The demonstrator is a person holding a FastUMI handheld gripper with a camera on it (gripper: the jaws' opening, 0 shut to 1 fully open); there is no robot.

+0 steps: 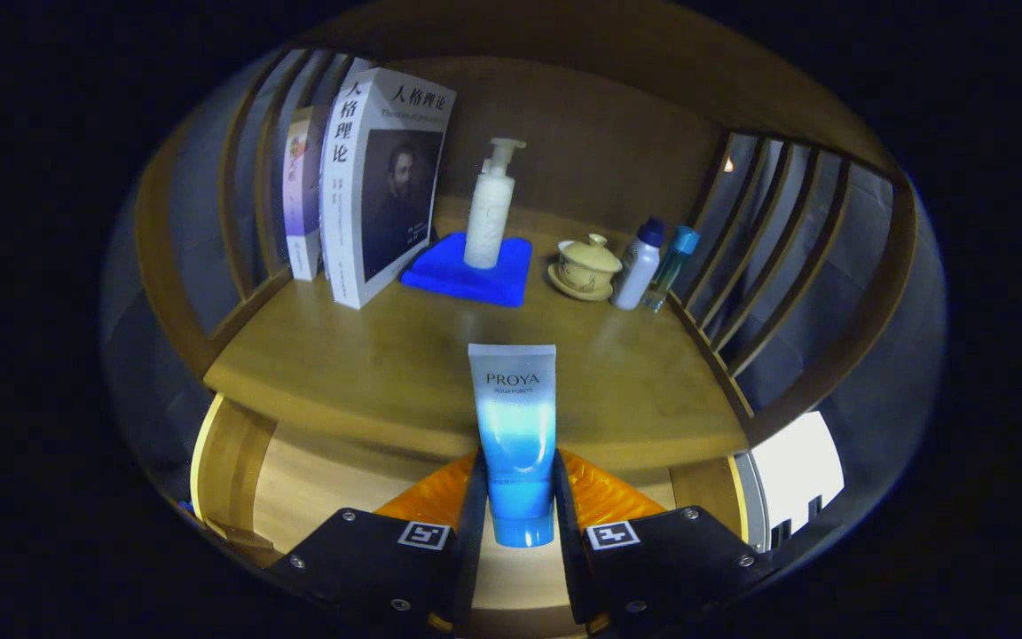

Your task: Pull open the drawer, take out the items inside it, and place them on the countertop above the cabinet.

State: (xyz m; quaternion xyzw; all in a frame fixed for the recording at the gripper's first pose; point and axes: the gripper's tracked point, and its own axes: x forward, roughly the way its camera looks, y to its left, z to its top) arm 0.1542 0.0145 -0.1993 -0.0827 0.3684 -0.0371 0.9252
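My gripper is shut on a blue and white tube, which stands cap-down between the two fingers with its flat end up. I hold it above the open drawer, whose pale wooden floor shows under the fingers. Just beyond the tube lies the wooden countertop of the cabinet. The tube's upper half overlaps the countertop's front edge.
On the countertop stand two books at the back left, a white pump bottle on a blue cloth, a lidded teacup and two small bottles at the right. Slatted wooden sides close in both ends.
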